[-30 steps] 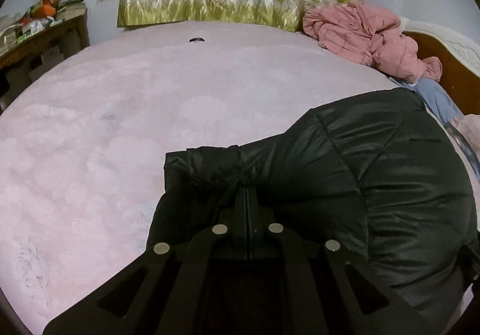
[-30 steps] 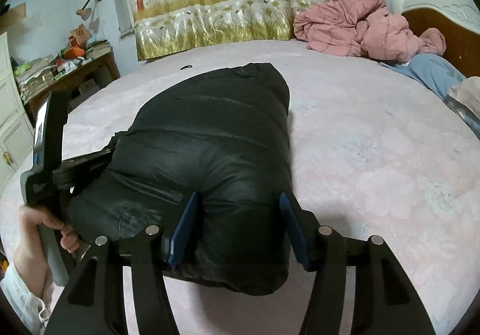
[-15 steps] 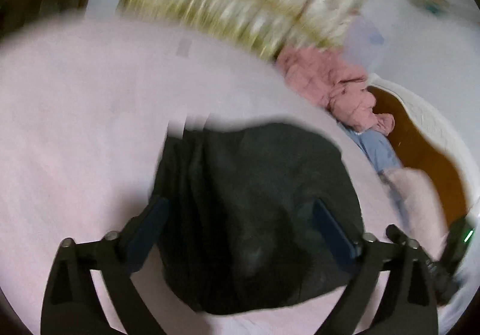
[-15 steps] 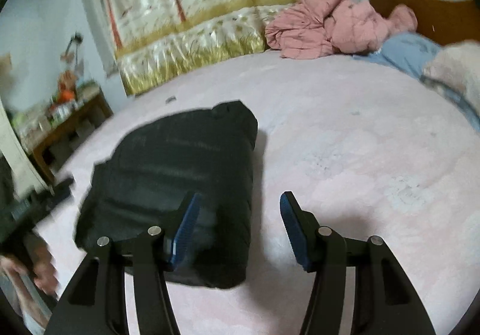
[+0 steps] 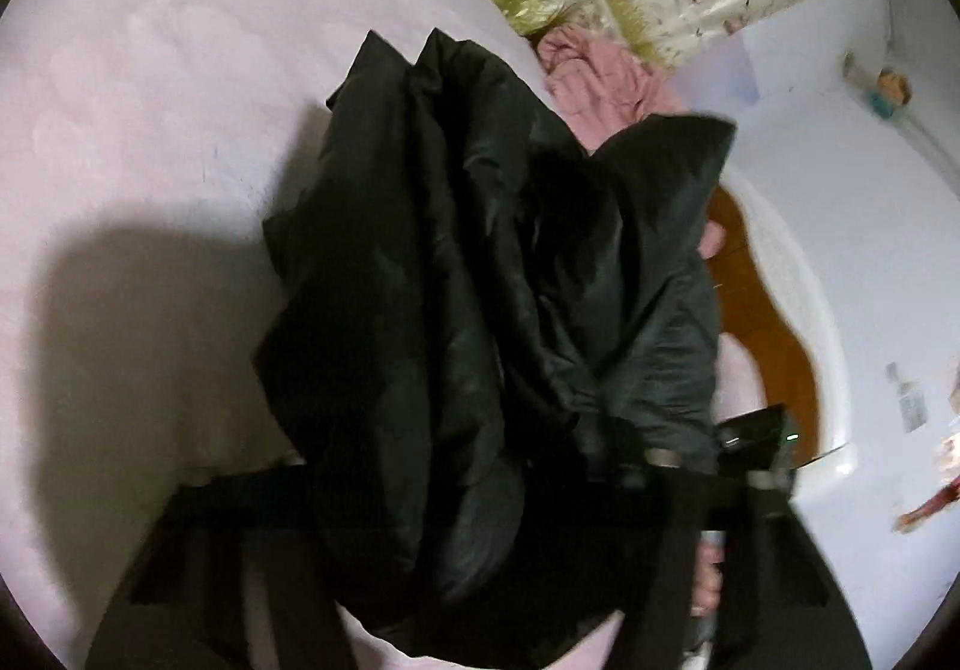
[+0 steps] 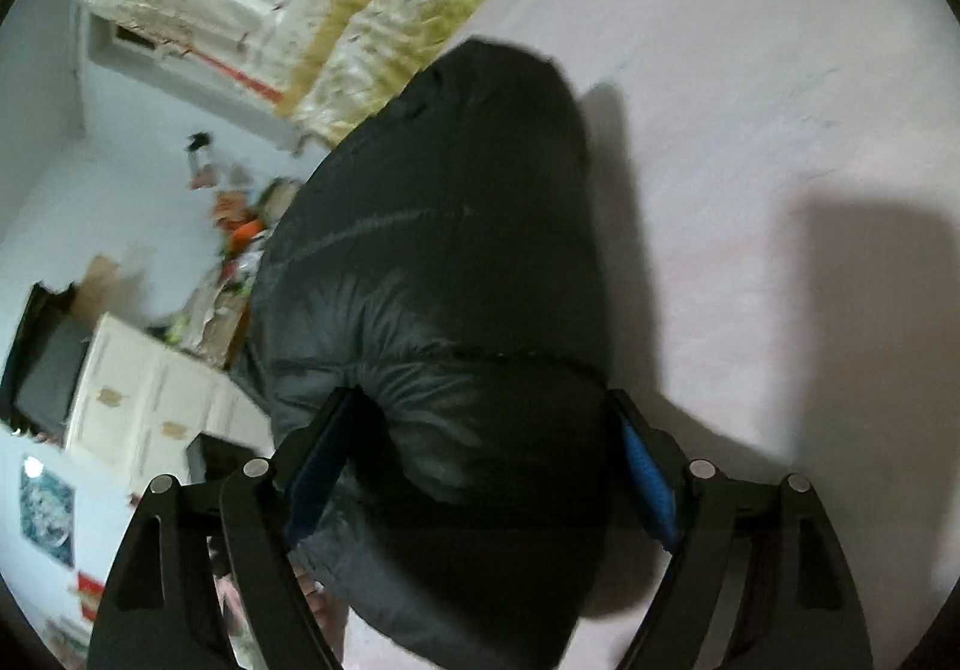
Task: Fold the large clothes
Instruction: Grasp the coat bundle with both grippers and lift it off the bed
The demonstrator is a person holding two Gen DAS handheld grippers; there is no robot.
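Black padded jacket (image 6: pixel 444 310) bundled between both grippers above a pink bedspread (image 6: pixel 780 130).

In the left wrist view, the bedspread fills the left side; the jacket (image 5: pixel 480 280) hangs crumpled at centre, and the left gripper (image 5: pixel 480 520), its jaws having just been closing, is so buried in dark fabric that I cannot tell its grip. In the right wrist view, a white cabinet (image 6: pixel 138 400) sits lower left; the right gripper (image 6: pixel 480 466), jaws just widened, presses its blue pads (image 6: pixel 645 466) on the jacket's thick fold.
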